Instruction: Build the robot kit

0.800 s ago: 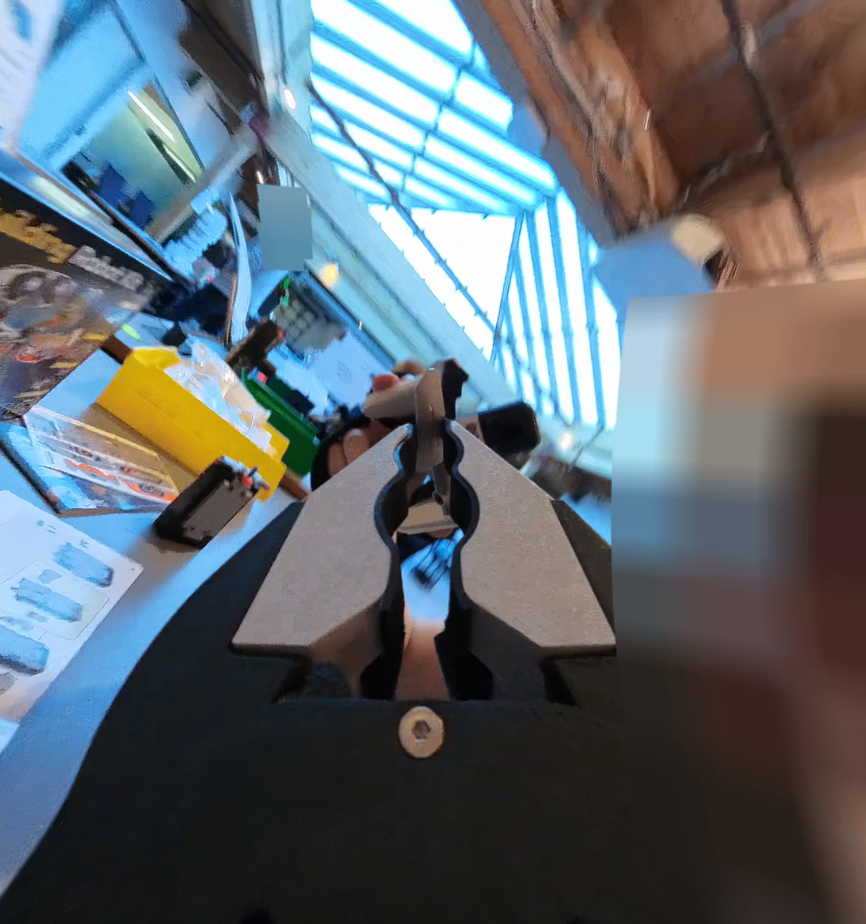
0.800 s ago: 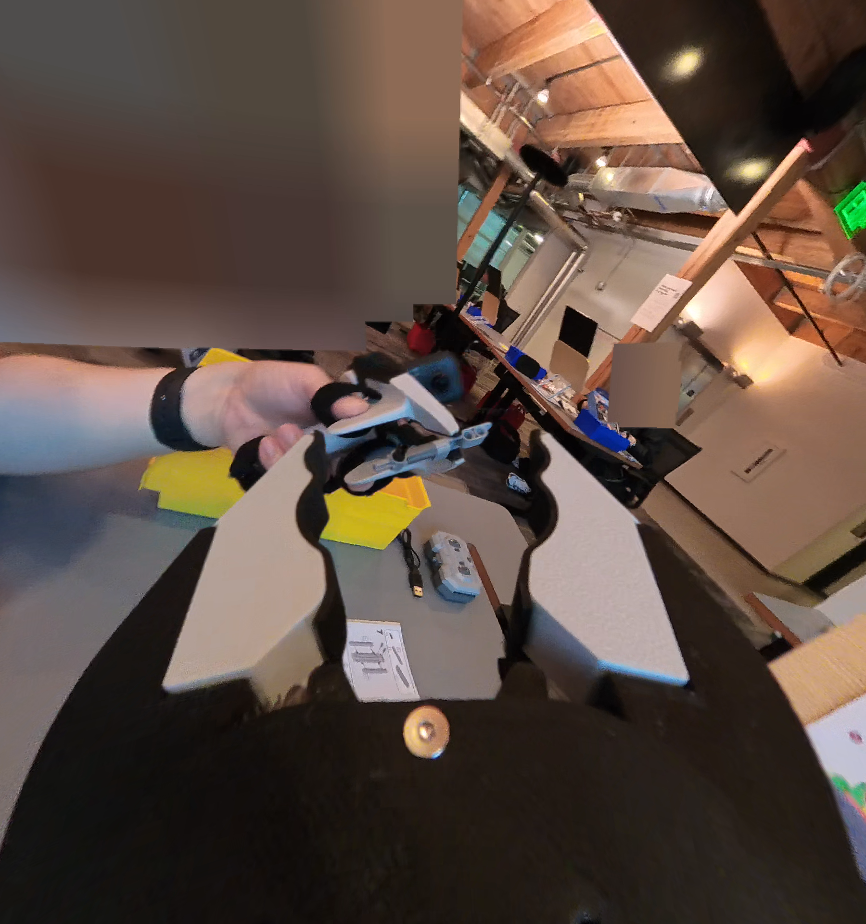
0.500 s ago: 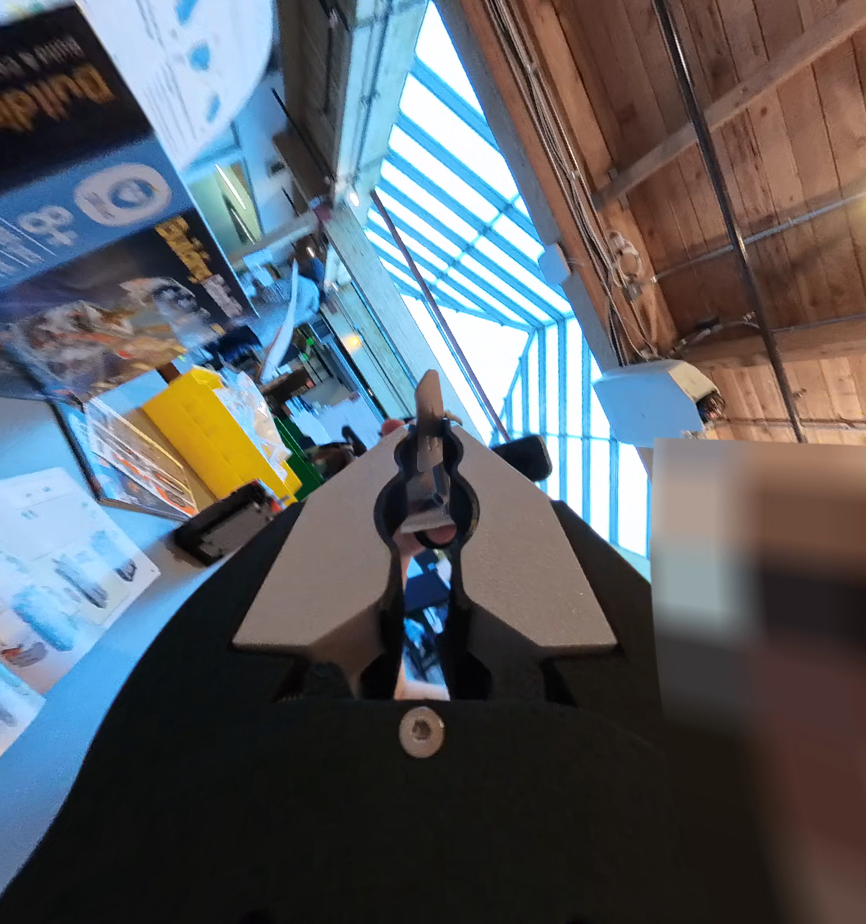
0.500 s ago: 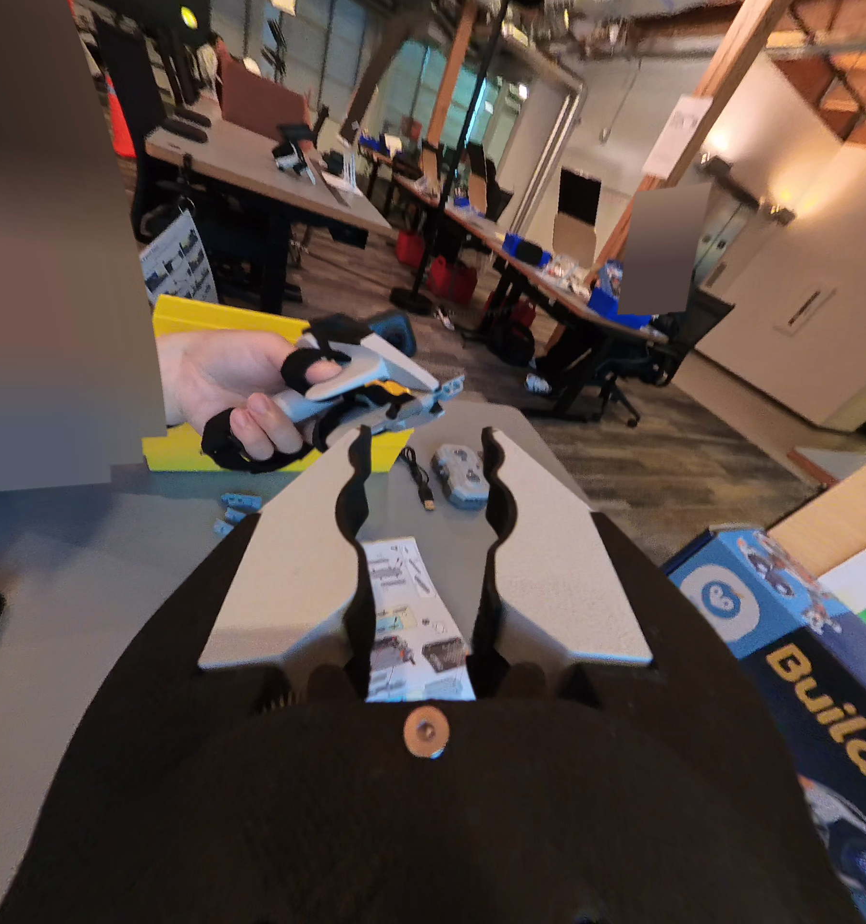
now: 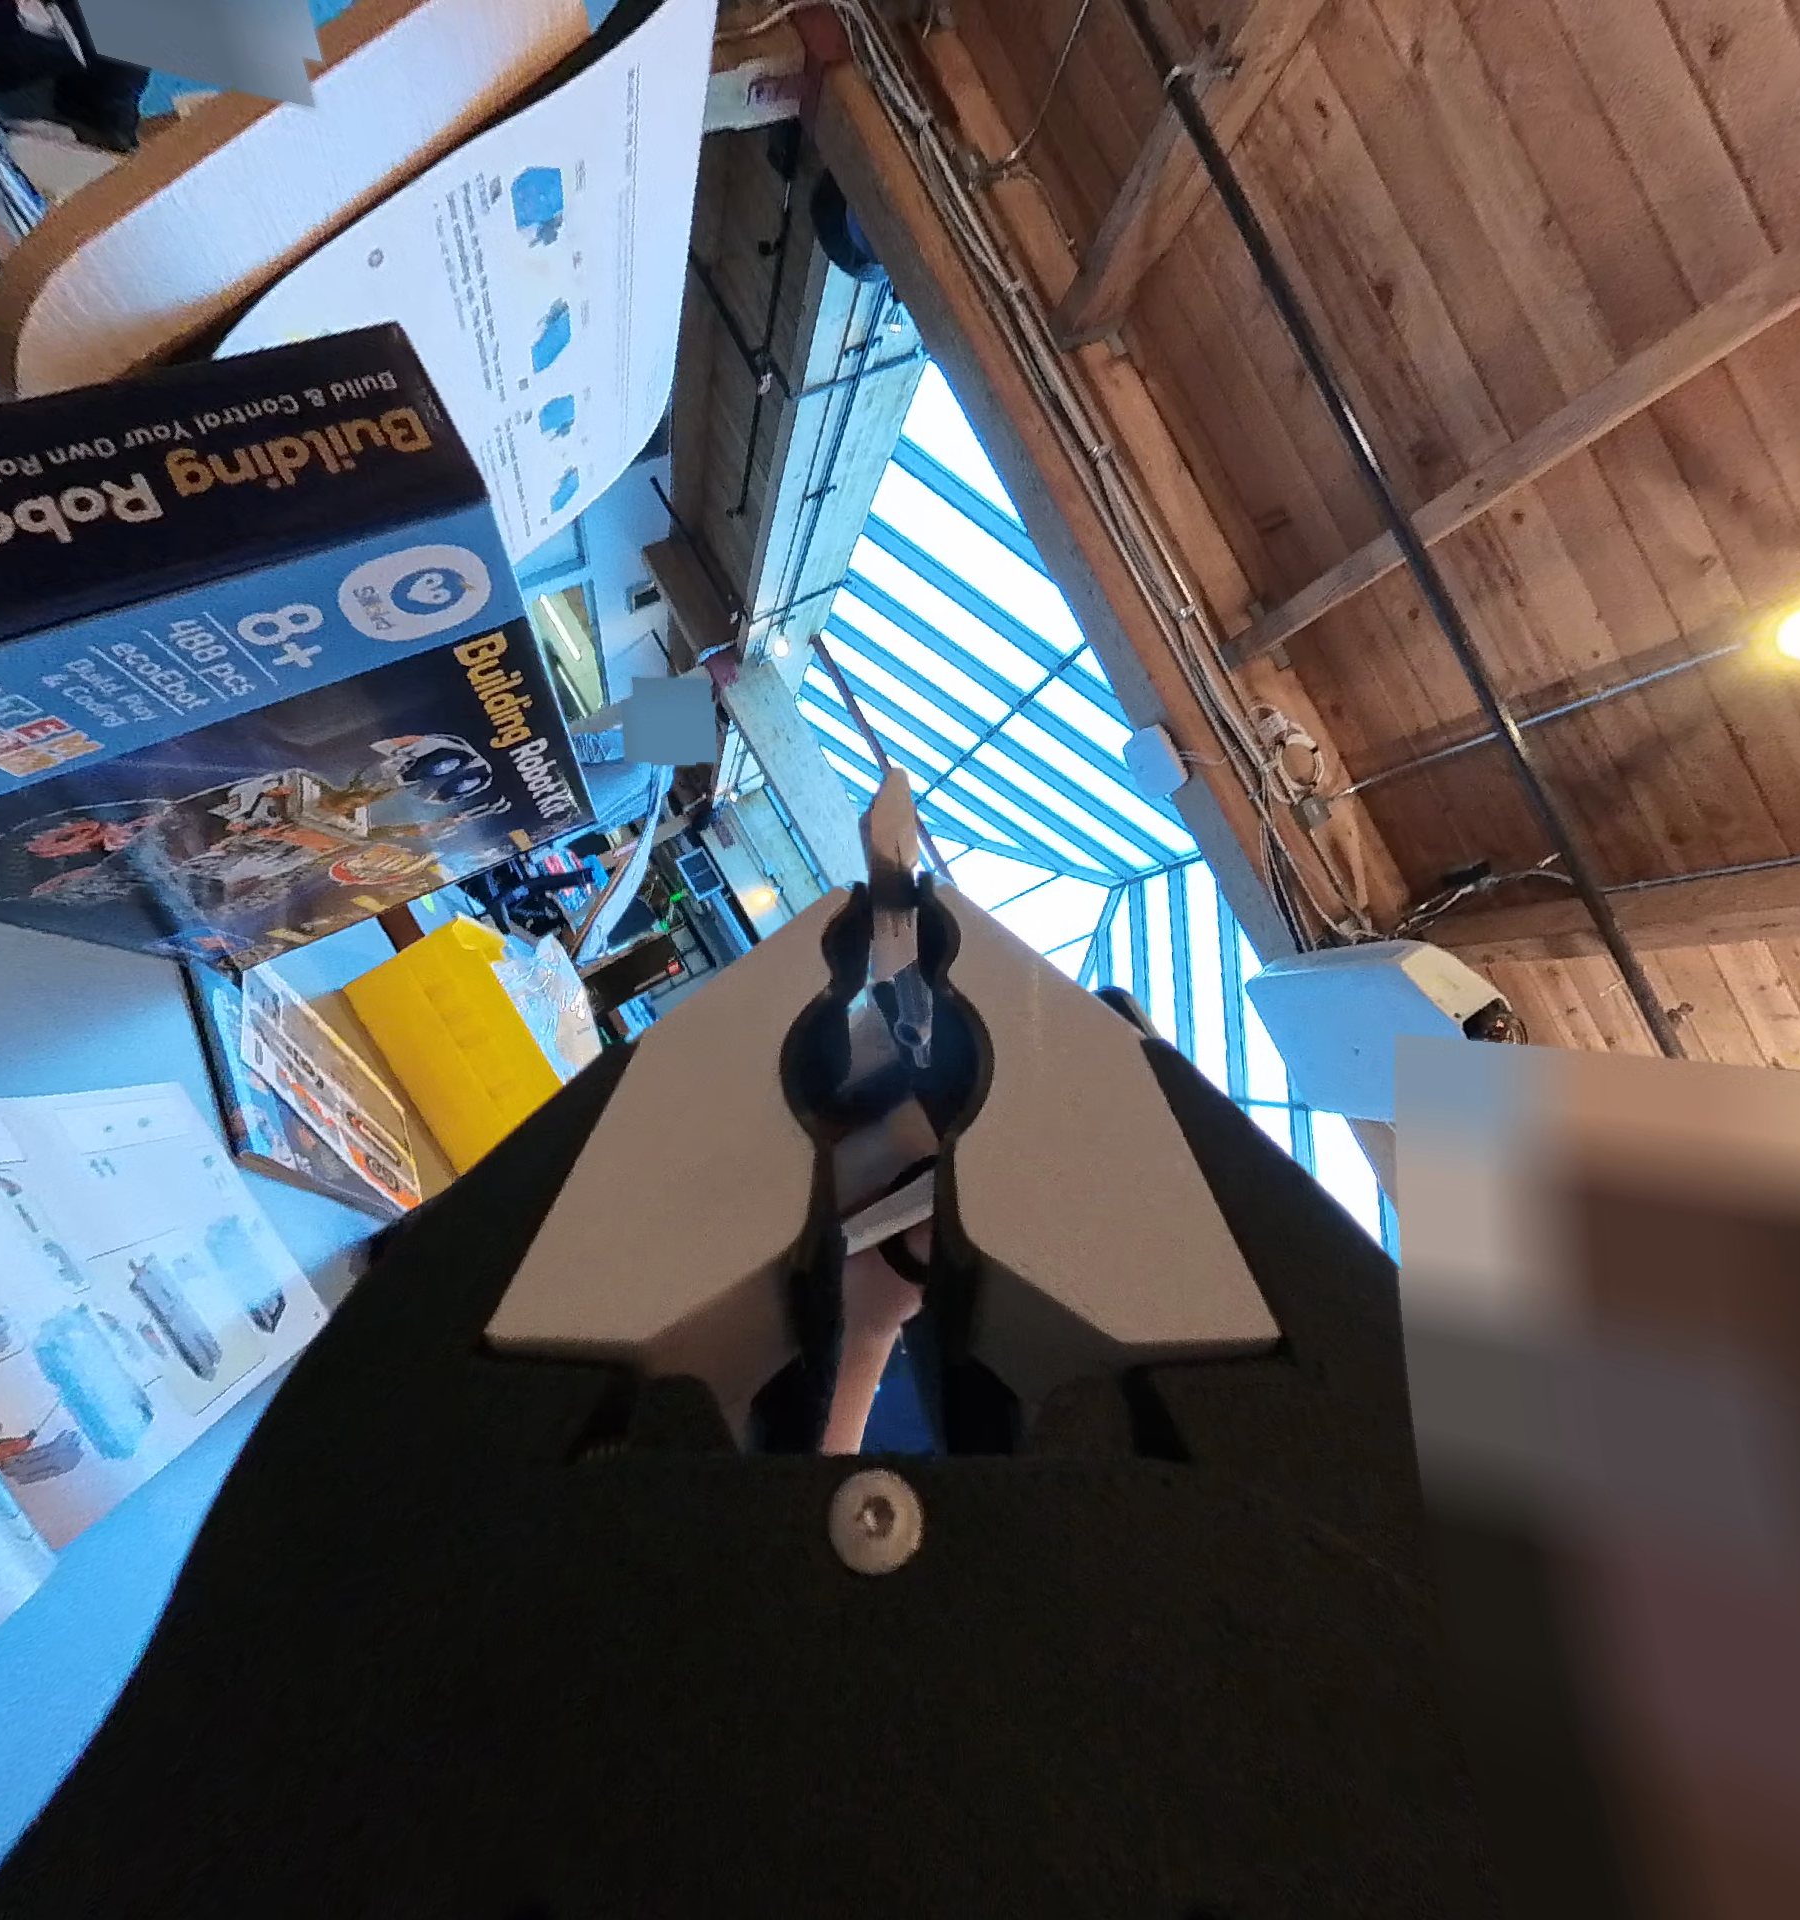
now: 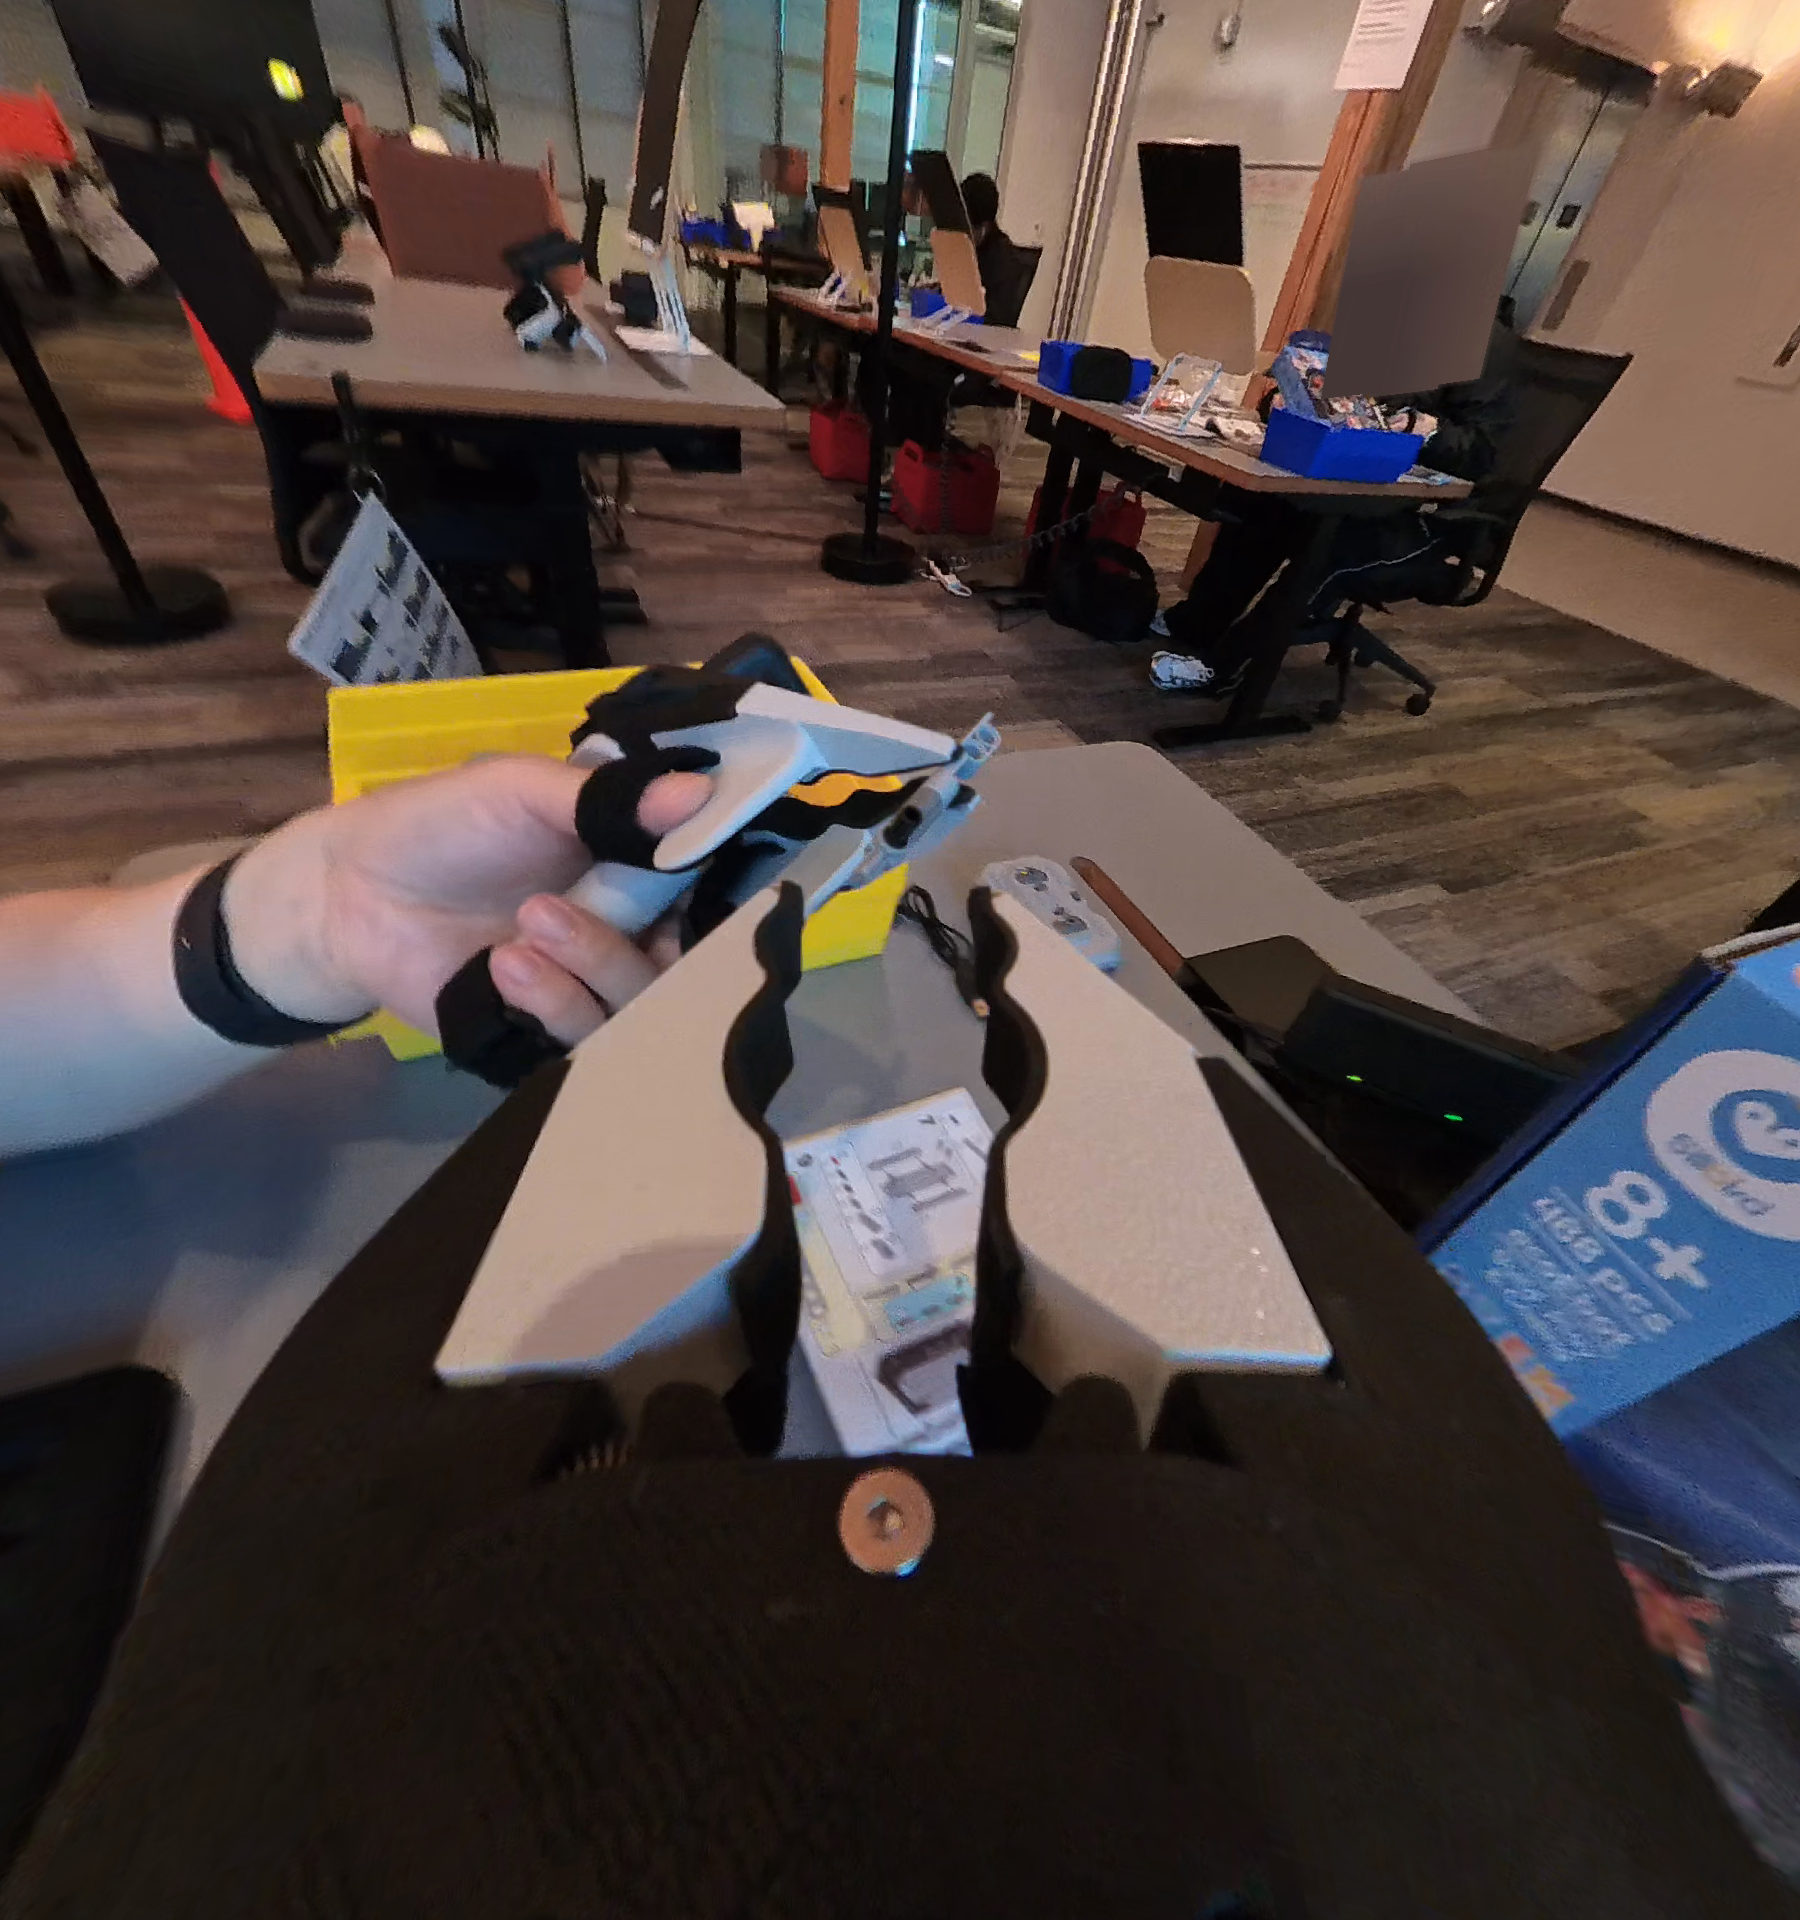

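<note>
L gripper: clamped on thin grey beam; prob. light, stiff plastic, hold mid-length.
R gripper: jaws apart, empty, above booklet.

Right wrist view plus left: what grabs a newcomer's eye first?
In the right wrist view, a bare hand at centre left holds the left gripper, shut on a slim grey plastic building piece, above a yellow plastic bin. The open right gripper hangs over a printed instruction sheet on the grey table. A blue and black cardboard kit box fills the left wrist view's upper left.
</note>
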Demonstrator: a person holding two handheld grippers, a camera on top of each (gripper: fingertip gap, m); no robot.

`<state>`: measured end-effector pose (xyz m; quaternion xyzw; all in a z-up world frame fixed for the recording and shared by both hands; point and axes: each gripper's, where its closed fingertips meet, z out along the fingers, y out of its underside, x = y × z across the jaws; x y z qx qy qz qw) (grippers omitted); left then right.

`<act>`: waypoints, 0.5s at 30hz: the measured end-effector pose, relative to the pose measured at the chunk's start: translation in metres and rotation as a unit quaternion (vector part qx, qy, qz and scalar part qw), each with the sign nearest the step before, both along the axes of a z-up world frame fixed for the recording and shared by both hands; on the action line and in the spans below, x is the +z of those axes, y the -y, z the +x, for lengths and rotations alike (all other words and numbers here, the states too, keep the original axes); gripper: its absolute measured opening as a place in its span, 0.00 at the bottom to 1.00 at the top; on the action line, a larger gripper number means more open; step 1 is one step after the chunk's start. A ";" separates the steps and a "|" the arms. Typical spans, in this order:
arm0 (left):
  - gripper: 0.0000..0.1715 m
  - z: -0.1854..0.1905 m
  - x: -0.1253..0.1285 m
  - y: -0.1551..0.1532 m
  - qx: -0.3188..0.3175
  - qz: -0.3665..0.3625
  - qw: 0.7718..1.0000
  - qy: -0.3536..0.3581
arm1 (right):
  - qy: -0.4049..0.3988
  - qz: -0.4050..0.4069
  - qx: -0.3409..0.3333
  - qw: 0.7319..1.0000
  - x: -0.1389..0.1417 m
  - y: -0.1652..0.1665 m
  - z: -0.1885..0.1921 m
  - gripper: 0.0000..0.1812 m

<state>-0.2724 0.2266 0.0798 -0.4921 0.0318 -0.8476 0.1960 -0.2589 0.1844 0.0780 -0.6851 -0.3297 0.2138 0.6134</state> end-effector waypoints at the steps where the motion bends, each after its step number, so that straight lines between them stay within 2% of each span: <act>1: 0.03 -0.001 0.000 -0.002 0.006 -0.004 1.000 0.003 | -0.010 -0.007 0.002 1.000 -0.002 -0.001 -0.004 0.17; 2: 0.00 -0.002 -0.001 -0.003 0.010 -0.006 1.000 0.006 | -0.011 -0.010 -0.002 1.000 -0.006 -0.004 -0.007 0.17; 5: 0.00 -0.003 -0.002 -0.004 0.016 -0.016 1.000 0.017 | -0.001 0.014 -0.040 0.999 -0.012 -0.015 -0.007 0.14; 8: 0.00 0.001 -0.002 -0.001 0.001 -0.018 0.999 0.027 | -0.028 0.017 -0.063 0.997 -0.012 -0.021 -0.005 0.13; 12: 0.00 0.000 0.002 0.000 0.024 0.010 0.999 0.036 | -0.107 -0.050 -0.026 0.993 -0.013 -0.019 -0.009 0.13; 15: 0.00 -0.002 0.009 0.003 0.041 0.043 0.997 0.046 | -0.205 -0.104 0.013 0.973 -0.005 -0.016 -0.008 0.12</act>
